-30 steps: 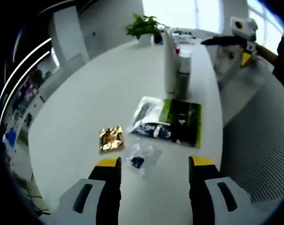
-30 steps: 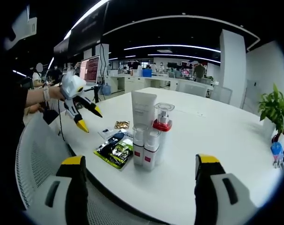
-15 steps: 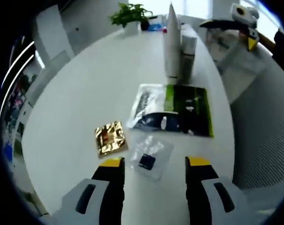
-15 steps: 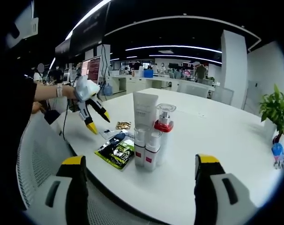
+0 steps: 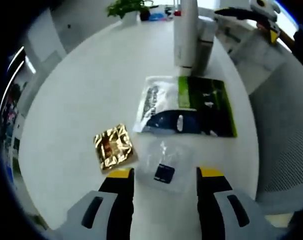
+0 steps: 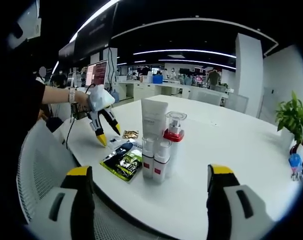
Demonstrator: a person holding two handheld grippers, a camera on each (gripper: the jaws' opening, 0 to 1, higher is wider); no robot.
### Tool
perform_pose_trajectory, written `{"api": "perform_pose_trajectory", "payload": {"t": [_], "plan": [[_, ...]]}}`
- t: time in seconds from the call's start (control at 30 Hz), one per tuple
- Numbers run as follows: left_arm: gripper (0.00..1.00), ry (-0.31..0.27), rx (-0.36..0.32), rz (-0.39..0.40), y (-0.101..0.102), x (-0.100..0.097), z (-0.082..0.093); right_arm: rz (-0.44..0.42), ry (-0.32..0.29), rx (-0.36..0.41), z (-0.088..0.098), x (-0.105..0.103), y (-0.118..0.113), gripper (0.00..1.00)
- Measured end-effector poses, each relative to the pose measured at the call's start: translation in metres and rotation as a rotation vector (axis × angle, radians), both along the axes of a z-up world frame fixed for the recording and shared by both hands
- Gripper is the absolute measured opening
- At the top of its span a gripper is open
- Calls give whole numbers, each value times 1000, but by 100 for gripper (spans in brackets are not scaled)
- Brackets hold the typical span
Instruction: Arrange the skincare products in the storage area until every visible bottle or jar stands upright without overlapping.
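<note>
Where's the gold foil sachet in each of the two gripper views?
Left gripper view: the gold foil sachet lies on the white table, just above the left gripper's left finger.
Right gripper view: it is small, left of centre, beside the left gripper.
Shared landmark: the green and black packet.

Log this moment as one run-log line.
left gripper: open, over clear sachet | right gripper: open, empty | tube, bottles: upright | green packet: flat on table
</note>
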State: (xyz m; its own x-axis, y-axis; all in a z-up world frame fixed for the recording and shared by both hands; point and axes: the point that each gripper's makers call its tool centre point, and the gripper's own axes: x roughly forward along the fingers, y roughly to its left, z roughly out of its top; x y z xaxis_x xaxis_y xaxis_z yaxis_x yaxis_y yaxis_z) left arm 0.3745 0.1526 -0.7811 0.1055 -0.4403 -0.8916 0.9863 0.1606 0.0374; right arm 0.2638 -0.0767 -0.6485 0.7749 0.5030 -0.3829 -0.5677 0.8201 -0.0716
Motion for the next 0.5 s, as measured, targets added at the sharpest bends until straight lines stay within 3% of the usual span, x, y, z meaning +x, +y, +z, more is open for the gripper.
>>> {"api": "perform_pose_trajectory", "payload": {"t": [0.23, 0.5], "plan": [[44, -2, 21, -33, -1, 3, -2, -3, -2, 0, 0, 0, -1, 95], [42, 40, 28, -49, -2, 2, -4, -2, -2, 1, 0, 0, 0, 94]]}}
